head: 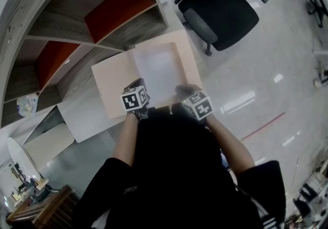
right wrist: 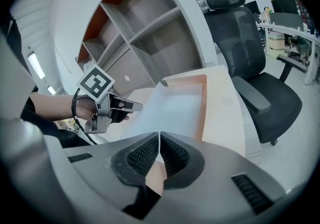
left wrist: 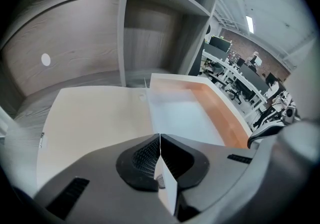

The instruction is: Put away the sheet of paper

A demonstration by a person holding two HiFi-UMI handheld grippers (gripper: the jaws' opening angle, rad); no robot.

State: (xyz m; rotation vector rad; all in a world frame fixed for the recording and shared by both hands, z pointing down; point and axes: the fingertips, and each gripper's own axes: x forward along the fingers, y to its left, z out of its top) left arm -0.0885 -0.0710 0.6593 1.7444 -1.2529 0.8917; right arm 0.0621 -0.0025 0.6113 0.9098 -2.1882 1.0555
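Note:
A white sheet of paper [head: 161,71] is held by its near edge over a shallow peach-coloured box [head: 187,54], whose flat lid [head: 115,82] lies open to the left. My left gripper [head: 139,84] is shut on the sheet's near left corner, and my right gripper [head: 185,90] is shut on the near right corner. In the left gripper view the sheet [left wrist: 182,115] runs out from the shut jaws [left wrist: 159,140] over the box's orange wall [left wrist: 222,115]. The right gripper view shows the sheet [right wrist: 175,105] pinched at my right gripper [right wrist: 159,140], with the left gripper [right wrist: 127,106] at the sheet's left edge.
The box rests on a white table top [head: 84,118]. Behind it stands a grey curved shelf unit [head: 64,20] with orange back panels [head: 118,7]. A black office chair [head: 220,10] stands on the shiny floor to the right. Office desks [left wrist: 235,75] lie far off.

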